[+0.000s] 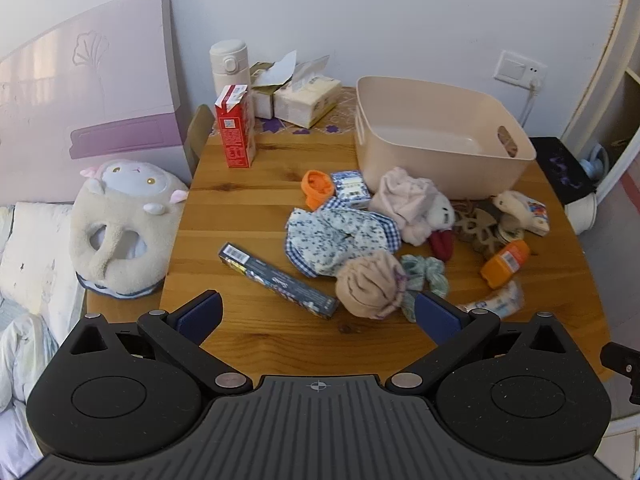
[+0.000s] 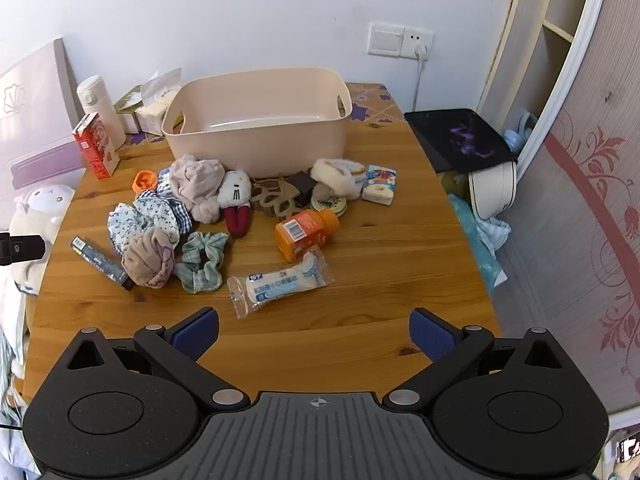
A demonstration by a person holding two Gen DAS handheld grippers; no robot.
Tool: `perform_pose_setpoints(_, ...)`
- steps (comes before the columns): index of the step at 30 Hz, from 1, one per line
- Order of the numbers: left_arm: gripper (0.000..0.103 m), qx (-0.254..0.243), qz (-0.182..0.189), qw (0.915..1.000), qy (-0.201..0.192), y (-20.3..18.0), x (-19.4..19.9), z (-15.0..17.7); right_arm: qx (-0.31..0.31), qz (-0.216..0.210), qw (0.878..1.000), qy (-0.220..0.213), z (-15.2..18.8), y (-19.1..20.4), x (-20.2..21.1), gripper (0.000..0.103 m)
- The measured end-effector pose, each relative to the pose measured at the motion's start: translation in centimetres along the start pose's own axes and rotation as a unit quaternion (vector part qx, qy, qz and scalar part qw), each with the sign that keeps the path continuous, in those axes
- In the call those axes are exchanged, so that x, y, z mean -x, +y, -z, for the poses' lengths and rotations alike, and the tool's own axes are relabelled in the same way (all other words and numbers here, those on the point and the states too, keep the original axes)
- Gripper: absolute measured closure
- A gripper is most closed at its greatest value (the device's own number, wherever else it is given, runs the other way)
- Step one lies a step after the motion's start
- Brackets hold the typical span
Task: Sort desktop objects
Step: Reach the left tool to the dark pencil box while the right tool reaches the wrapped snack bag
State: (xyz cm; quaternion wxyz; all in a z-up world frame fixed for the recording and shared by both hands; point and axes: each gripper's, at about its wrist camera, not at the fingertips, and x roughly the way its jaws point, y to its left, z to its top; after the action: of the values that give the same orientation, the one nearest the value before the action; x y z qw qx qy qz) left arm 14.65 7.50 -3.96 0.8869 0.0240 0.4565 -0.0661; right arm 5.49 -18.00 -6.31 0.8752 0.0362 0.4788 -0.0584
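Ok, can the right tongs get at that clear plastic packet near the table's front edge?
Probably yes. The right tongs stand open above bare wood, the clear plastic packet lies flat just ahead, and nothing sits between.

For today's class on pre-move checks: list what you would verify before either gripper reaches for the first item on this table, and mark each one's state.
1. Left gripper open and holding nothing: ok.
2. Right gripper open and holding nothing: ok.
3. Beige bin upright, with nothing in it: ok.
4. Wrapped packet lying apart from other items: ok.
5. Orange bottle clear of the packet: cannot tell.
6. Dark long box free of cloth: not ok, a pink bundle overlaps its end.
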Motion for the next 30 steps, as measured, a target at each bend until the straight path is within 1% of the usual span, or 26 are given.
perform_pose_setpoints(7, 0.0, -0.011, -0.009, 0.9995, 0.027, 0.8, -3.7, -1.2, -0.01, 0.006, 1.0, 0.012, -1.0, 2.0, -2.5, 0.0)
perform_pose_setpoints(10, 0.0, -0.024, -0.005, 0.9985, 0.048, 0.8, -5.6, -1.7, -0.013, 0.008, 1.0, 0.015, -1.4, 2.6, -3.8, 0.0)
perform_pose_setpoints(14, 0.0, -0.037, -0.001, 0.9977, 0.056, 0.5, -7.5, -2.4, -0.023, 0.007, 0.999, 0.025, -2.0, 3.1, -5.8, 0.002)
perform_pose_setpoints(20, 0.0, -0.044, 0.001, 0.9963, 0.073, 0.7, -10.3, -3.5, -0.042, -0.001, 0.998, 0.037, -2.7, 3.3, -8.9, 0.002)
perform_pose_setpoints(24, 0.0, -0.036, 0.005, 0.9951, 0.092, 1.2, -12.4, -3.9, -0.05, 0.006, 0.998, 0.044, -3.0, 3.1, -10.8, 0.002)
perform_pose_setpoints(26, 0.0, -0.032, 0.0, 0.9945, 0.1, 1.5, -13.5, -3.8, -0.057, 0.01, 0.997, 0.048, -3.0, 2.8, -11.8, 0.003)
perform_pose_setpoints(30, 0.0, -0.018, -0.016, 0.9925, 0.119, 2.4, -15.7, -3.4, -0.063, 0.012, 0.996, 0.065, -2.7, 2.3, -13.7, 0.009)
